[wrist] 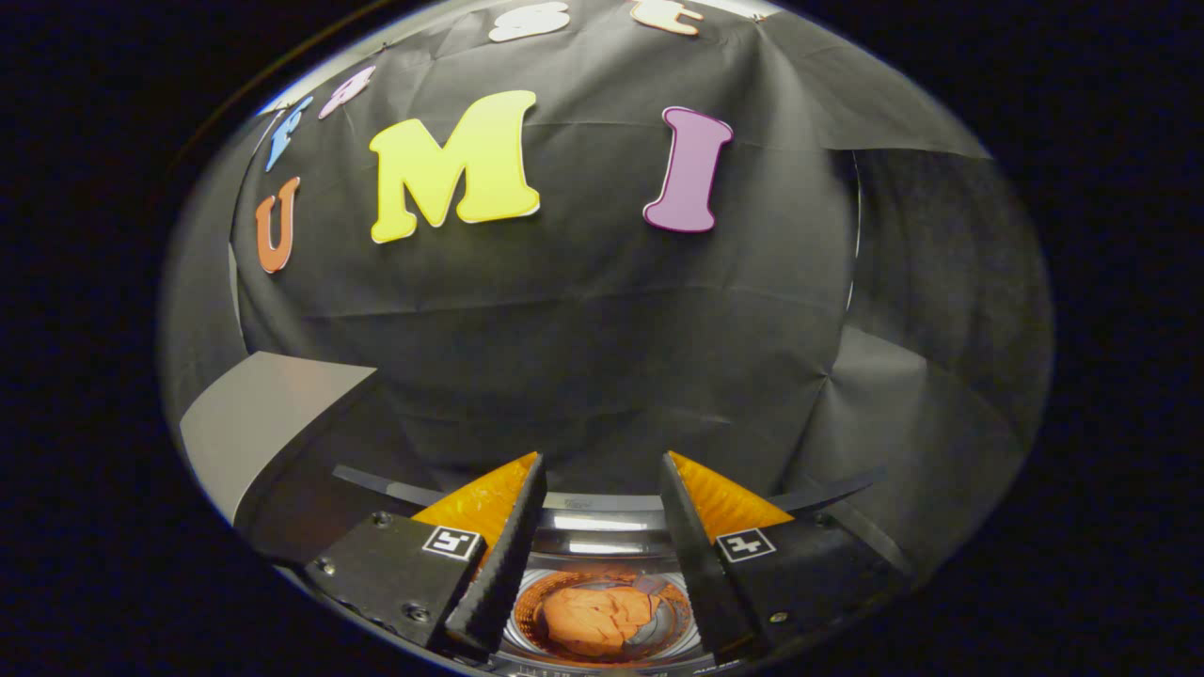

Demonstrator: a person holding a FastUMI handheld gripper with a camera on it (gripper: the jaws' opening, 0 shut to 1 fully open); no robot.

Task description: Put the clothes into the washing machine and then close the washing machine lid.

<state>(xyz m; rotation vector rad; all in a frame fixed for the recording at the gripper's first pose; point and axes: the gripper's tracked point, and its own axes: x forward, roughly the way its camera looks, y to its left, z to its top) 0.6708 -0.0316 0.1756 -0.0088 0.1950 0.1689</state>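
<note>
An orange garment (593,616) lies crumpled at the bottom of the washing machine's shiny metal drum (602,545), seen from above. My gripper (602,461) hovers over the drum opening with its fingers apart and nothing between them. The garment shows in the gap between the fingers, well below them. A grey flat panel (268,423), seemingly the machine's raised lid, stands to the left of the left finger.
The booth's black cloth wall (602,310) rises close behind the machine. A dark curved rim (828,494) runs around the drum opening on both sides of the fingers.
</note>
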